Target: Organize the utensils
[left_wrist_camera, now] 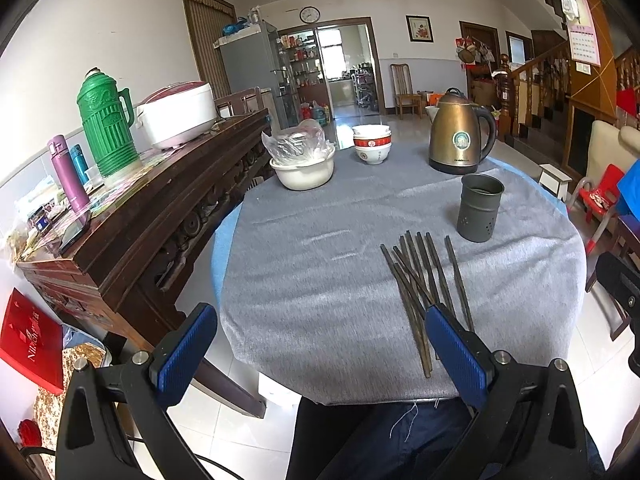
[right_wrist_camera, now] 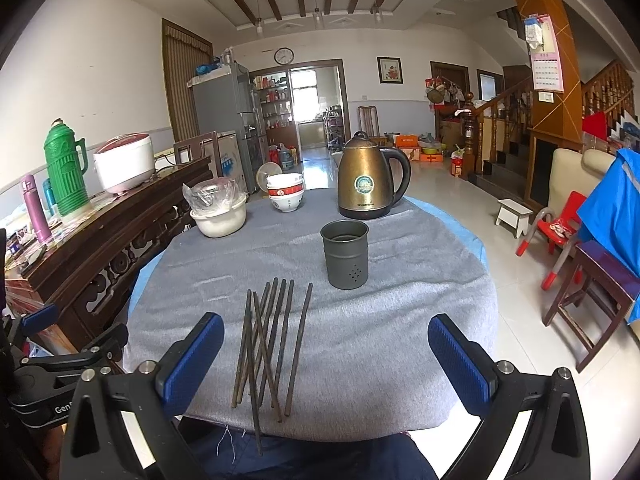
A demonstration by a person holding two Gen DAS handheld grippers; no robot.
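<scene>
Dark metal-looking chopsticks, thin square-section sticks, lie in a loose crossed pile on the grey knitted cloth at the near edge of the round table. One stick sits apart on the right of the pile; one pokes past the cloth edge toward the person's lap.

Grey perforated cylindrical holder stands upright just beyond the pile, nothing visible inside it. Likely destination.

Left gripper and right gripper: both spread wide, nothing between the blue ribbed pads, both hovering off the near table edge. In the left view the right-hand pad overlaps the near ends of the pile; contact unclear.

Handling, my read:
- Light, stiff, smooth. Probably slippery, will roll or pivot in a pinch.
- Crossed sticks drag neighbours along; lone right stick is the cleanest first pick.
- Pinch across the width near mid-length, so it doesn't swing.
- Soft cloth gives, so pads can press down slightly to get under.
- Holder looks light, could tip if a stick hits the rim.
</scene>
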